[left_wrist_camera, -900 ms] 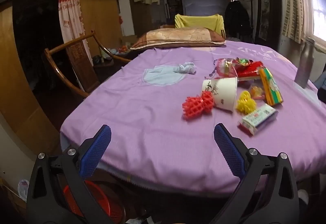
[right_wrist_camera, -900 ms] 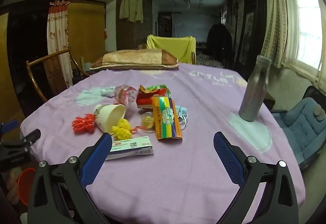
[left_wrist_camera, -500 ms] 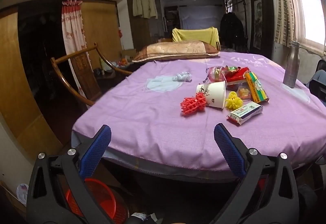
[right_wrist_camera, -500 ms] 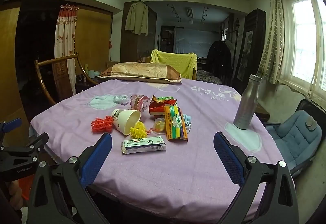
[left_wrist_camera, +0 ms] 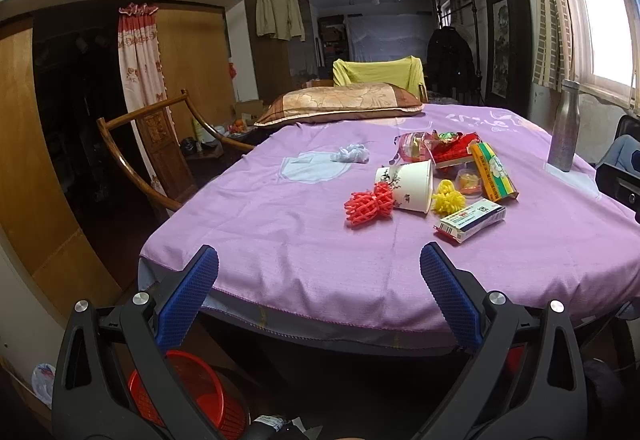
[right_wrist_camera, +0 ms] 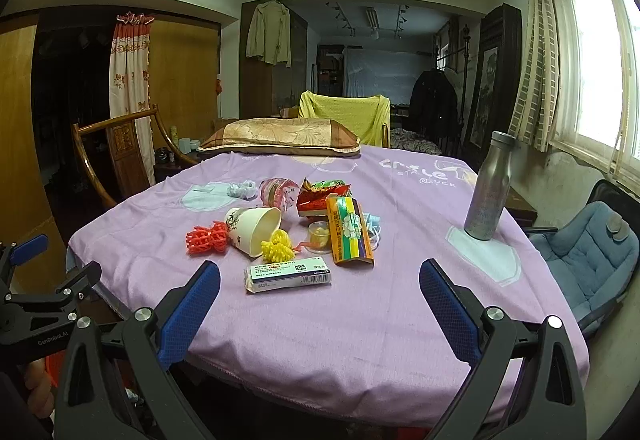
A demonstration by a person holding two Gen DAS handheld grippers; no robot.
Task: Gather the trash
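Trash lies in a cluster on the purple-clothed table (left_wrist_camera: pixel 280 240): a red foam net (left_wrist_camera: pixel 368 203), a tipped paper cup (left_wrist_camera: pixel 408 184), a yellow foam net (left_wrist_camera: pixel 450 197), a white medicine box (left_wrist_camera: pixel 470 220), a striped yellow carton (left_wrist_camera: pixel 493 171), red snack wrappers (left_wrist_camera: pixel 450 148) and a crumpled tissue (left_wrist_camera: pixel 352 154). The same pile shows in the right wrist view: cup (right_wrist_camera: pixel 254 230), box (right_wrist_camera: pixel 288 275), carton (right_wrist_camera: pixel 350 234). My left gripper (left_wrist_camera: pixel 318 290) is open and empty, off the table's near edge. My right gripper (right_wrist_camera: pixel 319 296) is open and empty, before the table's near edge.
A red basket (left_wrist_camera: pixel 188 388) stands on the floor under the table's near left. A metal bottle (right_wrist_camera: pixel 489 186) stands at the table's right. A pillow (right_wrist_camera: pixel 280 138) lies at the far edge. A wooden chair (left_wrist_camera: pixel 156 144) is at left, a blue cushioned chair (right_wrist_camera: pixel 584 260) at right.
Both grippers have pulled back and risen from the table; the trash pile looks smaller and the table's near edge and red basket have come into view. Both stay open.
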